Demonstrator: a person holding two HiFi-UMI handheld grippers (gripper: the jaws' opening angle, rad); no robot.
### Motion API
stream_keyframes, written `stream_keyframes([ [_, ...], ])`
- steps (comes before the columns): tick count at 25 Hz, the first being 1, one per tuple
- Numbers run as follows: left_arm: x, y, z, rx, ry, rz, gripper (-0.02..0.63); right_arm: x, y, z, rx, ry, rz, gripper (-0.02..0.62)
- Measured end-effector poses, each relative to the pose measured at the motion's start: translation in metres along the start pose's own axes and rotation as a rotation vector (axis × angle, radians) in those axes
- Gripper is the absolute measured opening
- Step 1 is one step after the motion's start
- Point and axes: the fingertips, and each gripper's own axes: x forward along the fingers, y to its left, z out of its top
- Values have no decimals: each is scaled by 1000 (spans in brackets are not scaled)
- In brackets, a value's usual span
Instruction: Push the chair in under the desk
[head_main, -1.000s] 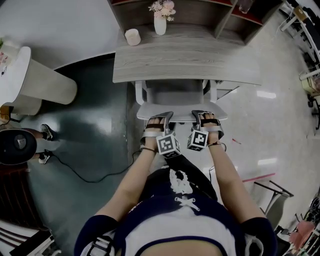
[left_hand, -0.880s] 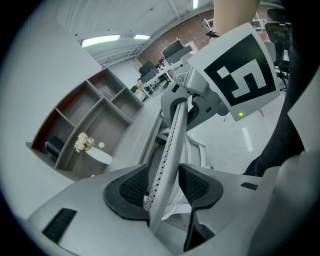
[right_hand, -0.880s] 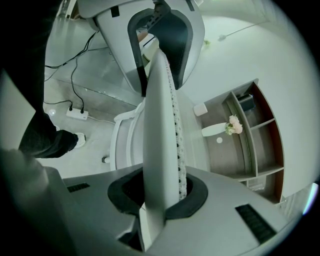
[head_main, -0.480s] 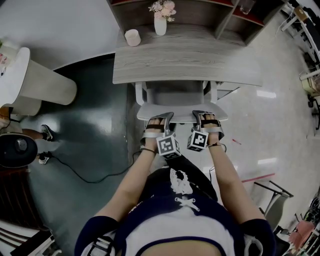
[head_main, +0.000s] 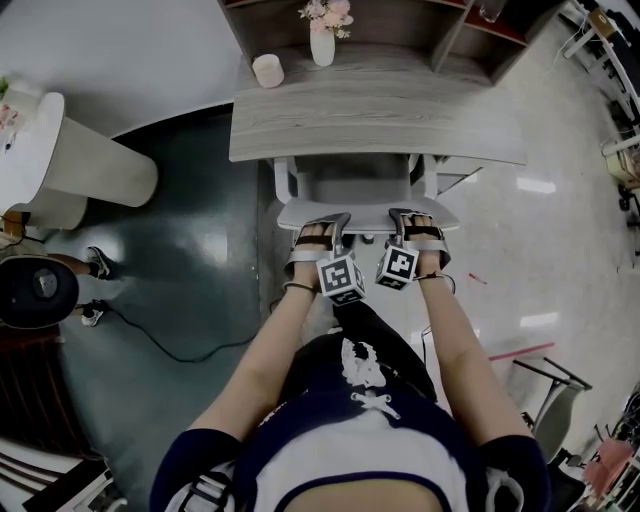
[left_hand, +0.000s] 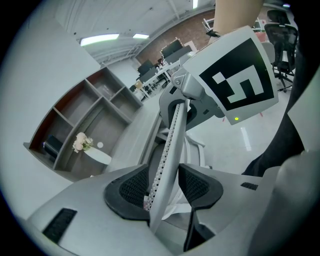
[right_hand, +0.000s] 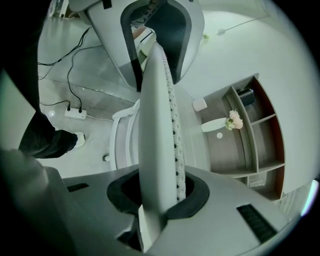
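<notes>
At the far left, a bystander in a dark cap (head_main: 38, 292) stands well clear of your path, much as a second ago. Your left gripper (head_main: 322, 228) sits over the top edge of the pale grey plastic chair with the perforated backrest (head_main: 366, 213). In the left gripper view its jaws stand wide, but their pads press on either side of that backrest, so it is clamped, not empty.

The change since a second ago is small. Both grippers and the chair's top edge now sit slightly higher in the head view, nearer the front edge of the grey wood-grain desk (head_main: 380, 125). I judge the push is under way and nearly done. The seat is already tucked beneath the desktop, and only the backrest shows in front of it.

The white vase of pink flowers (head_main: 322, 40) on the desk stands upright where it was.

Your right gripper (head_main: 420, 226) grips the same backrest further along, its jaws closed narrowly on the edge. Keep both sides level as you go, so the chair goes in straight.
</notes>
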Motion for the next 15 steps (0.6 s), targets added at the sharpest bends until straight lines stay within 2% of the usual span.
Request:
stream_keyframes([
  [2, -1, -1, 0, -10, 5, -9, 193, -3, -1, 3, 57, -6, 28, 62],
  [4, 1, -3, 0, -26, 14, -31, 192, -7, -2, 2, 102, 1, 37, 102],
  [9, 1, -5, -3, -46, 24, -50, 192, -23, 0, -1, 88, 14, -6, 144],
  [12, -1, -5, -1, -63, 4, -71, 187, -41, -3, 5, 121, -28, -31, 167],
  [15, -5, -5, 0, -121, -22, -128, 186, -61, -2, 9, 160, -88, -62, 166],
])
